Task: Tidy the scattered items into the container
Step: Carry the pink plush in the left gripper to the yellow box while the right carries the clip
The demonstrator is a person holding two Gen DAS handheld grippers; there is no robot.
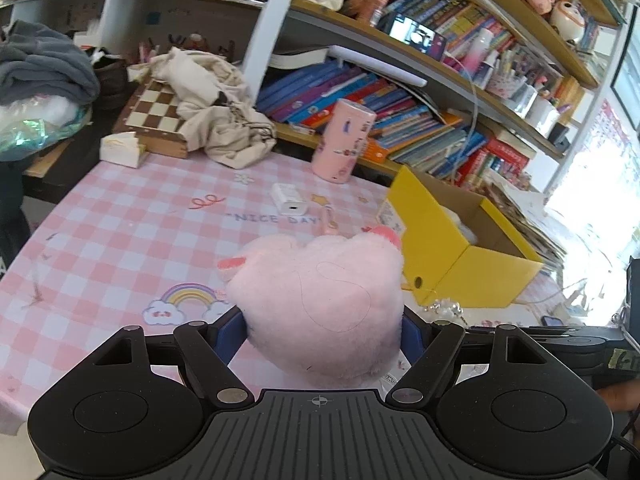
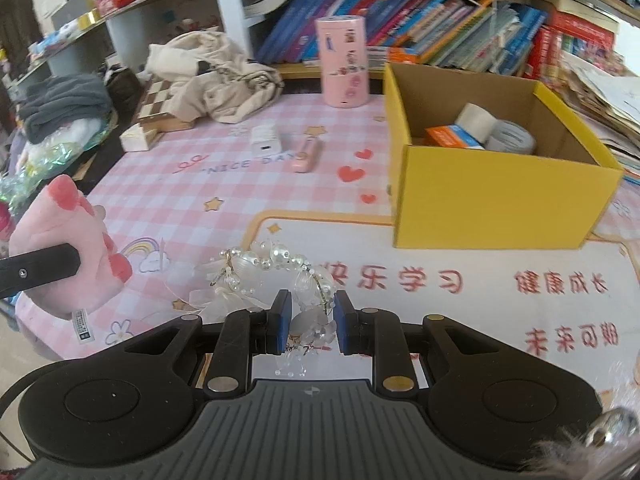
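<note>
**On the pink checked tablecloth: two grippers, each loaded**

Left gripper (image 1: 324, 332): jaws set fairly wide, blue pads pressed against both sides of a pink plush toy (image 1: 320, 300). Toy fills the gap between the fingers and hides the cloth beyond it. From the right wrist view the same toy (image 2: 60, 248) appears at the left edge, one black finger (image 2: 40, 266) across its side, a white label hanging beneath.

Right gripper (image 2: 309, 320): jaws narrow, blue pads closed on a clear beaded hairpiece (image 2: 276, 276) with pearls and translucent petals. Most of the beadwork extends ahead of the fingertips; a few beads hang below the pads.

Yellow cardboard box (image 2: 500, 200): open top, standing on the tablecloth (image 2: 180, 200) ahead and to the right of the right gripper, well apart from both held items. Contents visible: two rolls of tape (image 2: 496, 128) and a small orange and blue carton (image 2: 452, 136).

Loose items on the cloth, near the printed words: white charger (image 2: 265, 140) and a pink pen-like case (image 2: 306, 156), lying just beside each other. Pink cylindrical tin (image 2: 344, 64) upright at the back edge, in front of a shelf of books (image 2: 420, 32). Cream cloth heap (image 2: 216, 76) over a chessboard (image 2: 154, 100) at the rear left.
</note>
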